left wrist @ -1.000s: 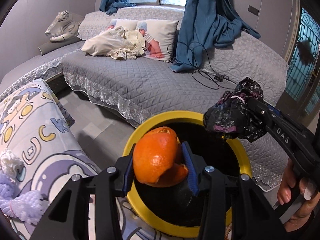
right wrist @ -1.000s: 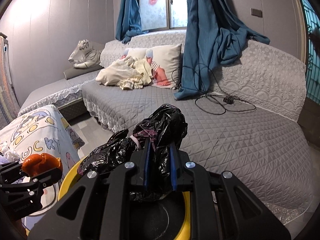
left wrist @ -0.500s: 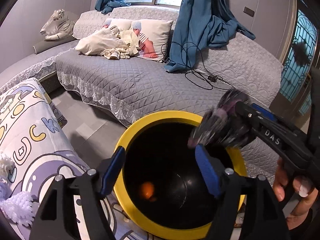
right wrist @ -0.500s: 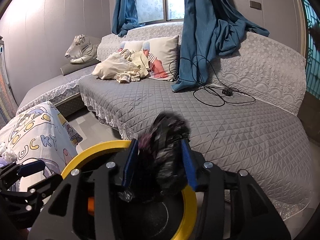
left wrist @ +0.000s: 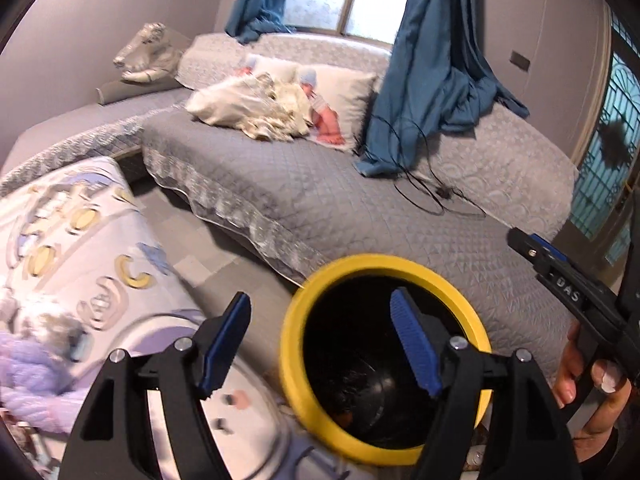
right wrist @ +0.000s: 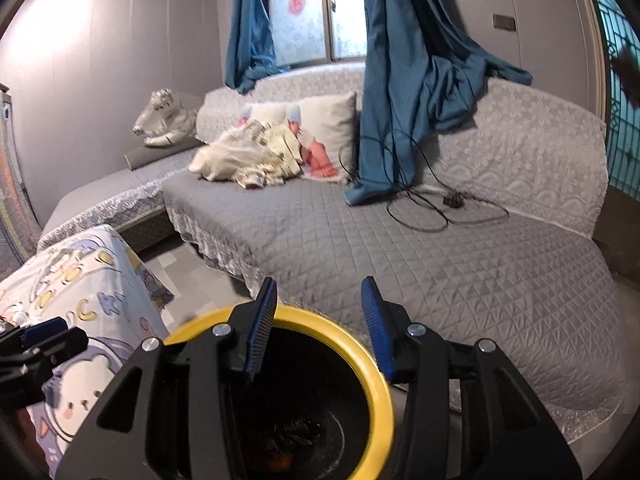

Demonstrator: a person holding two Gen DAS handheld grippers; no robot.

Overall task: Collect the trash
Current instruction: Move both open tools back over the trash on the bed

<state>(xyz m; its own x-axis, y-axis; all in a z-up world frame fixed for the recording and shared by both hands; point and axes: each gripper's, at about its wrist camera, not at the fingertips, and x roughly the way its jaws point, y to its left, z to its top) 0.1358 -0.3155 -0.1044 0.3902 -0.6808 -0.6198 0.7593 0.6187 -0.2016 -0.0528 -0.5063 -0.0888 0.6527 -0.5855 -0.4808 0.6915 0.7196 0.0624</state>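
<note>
From the left wrist view, we judge the drop-off step to be over: our left gripper has its blue-padded jaws standing apart with nothing between them, poised over the near-left rim of the round black trash bin with a yellow rim. Deep inside it a small orange scrap shows dimly. The tool points down and forward, its right finger crossing the bin's mouth and its left finger over the cartoon-print white cloth. At the right edge, a bare hand grips the handle of the other tool.

From the right wrist view, our right gripper also has its jaws apart and empty, tilted down over the far rim of the same bin. At the bottom lie a crumpled black plastic bag and the orange piece. We think the next move calls for lifting both tools clear and looking round for more trash, perhaps on the cloth-covered surface or the grey quilted sofa.
</note>
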